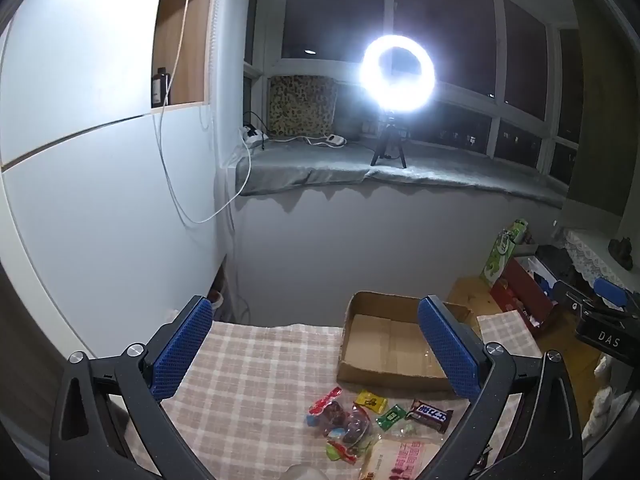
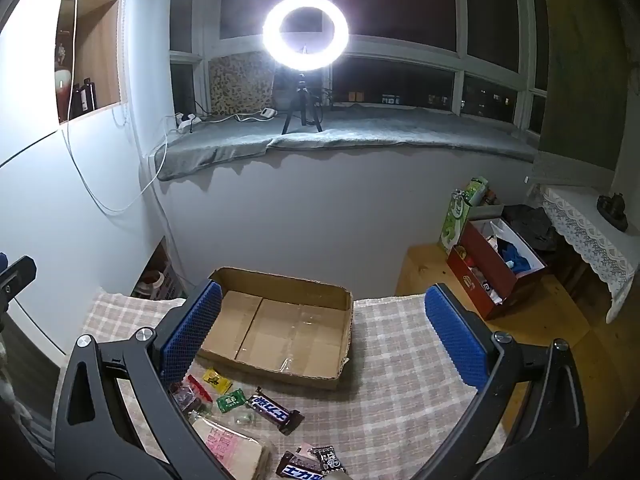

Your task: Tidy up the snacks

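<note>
Window ledge: a grey blanket (image 2: 360,132) covers it along the far wall, under dark panes.
Tabletop: the tabletop (image 2: 400,360) wears a pink-and-white checked cloth; everything for the task lies on it.
Cardboard box: the cardboard box (image 2: 280,320) is shallow, open-topped and has nothing in it; it sits at the far middle of the cloth, just beyond the snacks.
Left tongs: the left tongs (image 1: 316,344) are spread wide with nothing between the blue pads, raised over the cloth near the box.
Right tongs: the right tongs (image 2: 324,328) are also spread wide and grasp nothing, framing the box from above.
Ring light: the ring light (image 2: 305,32) glows on a small tripod on the ledge.
Red box: the red box (image 2: 484,280) stands on the wooden floor to the right, apart from the tabletop.
Pink-print packet: the pink-print packet (image 2: 232,448) is the largest snack, at the near edge of the pile.
Chocolate bar: the chocolate bar (image 2: 274,410) in a dark wrapper lies just in front of the box.
Second bar: the second bar (image 2: 304,468) lies nearer still, at the bottom edge of the right wrist view.
Green sweet: the green sweet (image 2: 231,400) lies just left of the first bar.
Yellow sweet: the yellow sweet (image 2: 216,378) lies close to the box's front wall.
Red-wrapped sweets: the red-wrapped sweets (image 1: 336,416) cluster left of the green one.
</note>
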The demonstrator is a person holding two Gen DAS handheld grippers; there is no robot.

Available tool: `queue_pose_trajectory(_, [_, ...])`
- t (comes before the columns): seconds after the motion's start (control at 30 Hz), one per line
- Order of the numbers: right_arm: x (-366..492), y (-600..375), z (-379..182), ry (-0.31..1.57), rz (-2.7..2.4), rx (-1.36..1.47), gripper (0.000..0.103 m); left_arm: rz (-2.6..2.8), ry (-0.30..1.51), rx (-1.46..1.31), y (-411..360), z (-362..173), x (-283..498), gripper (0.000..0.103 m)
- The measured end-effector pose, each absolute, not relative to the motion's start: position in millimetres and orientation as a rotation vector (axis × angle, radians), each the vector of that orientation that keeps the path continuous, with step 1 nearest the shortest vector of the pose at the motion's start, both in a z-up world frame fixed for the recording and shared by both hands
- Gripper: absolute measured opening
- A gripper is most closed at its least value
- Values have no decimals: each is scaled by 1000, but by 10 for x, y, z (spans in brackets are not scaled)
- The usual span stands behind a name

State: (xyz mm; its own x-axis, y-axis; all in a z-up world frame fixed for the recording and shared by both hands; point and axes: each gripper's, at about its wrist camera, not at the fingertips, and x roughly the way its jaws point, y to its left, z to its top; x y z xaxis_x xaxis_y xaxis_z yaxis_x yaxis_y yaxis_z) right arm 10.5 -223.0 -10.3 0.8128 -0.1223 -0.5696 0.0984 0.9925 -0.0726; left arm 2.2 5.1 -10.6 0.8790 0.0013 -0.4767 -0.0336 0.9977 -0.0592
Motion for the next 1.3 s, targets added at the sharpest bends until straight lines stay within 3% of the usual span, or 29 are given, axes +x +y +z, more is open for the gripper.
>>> queue_pose_trajectory(1.3, [178,-2262,-203,619,-130,-46,103,-15,521,-64,49,-181,183,102])
